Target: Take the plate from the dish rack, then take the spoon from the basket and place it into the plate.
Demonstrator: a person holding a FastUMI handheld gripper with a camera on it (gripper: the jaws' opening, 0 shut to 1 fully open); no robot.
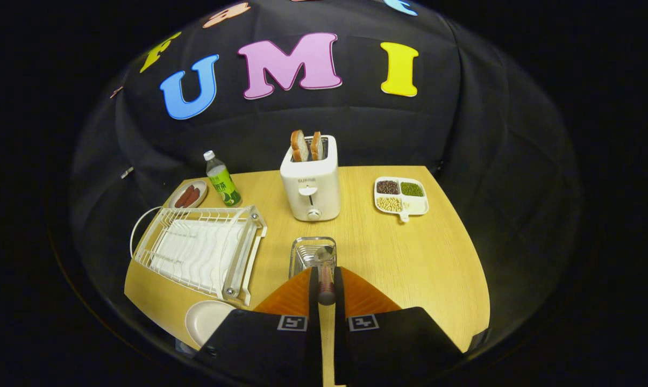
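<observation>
now gripper [326,287] pinches spoon [325,269] above basket [302,252]; plate [205,320] bare.

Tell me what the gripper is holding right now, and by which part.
The gripper is shut on the spoon, clamping its reddish-brown handle; the metal bowl sticks out ahead over the basket.

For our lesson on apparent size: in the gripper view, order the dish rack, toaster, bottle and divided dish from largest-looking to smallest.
1. dish rack
2. toaster
3. divided dish and bottle: too alike to rank.
The fingers are shut on the spoon.
</observation>
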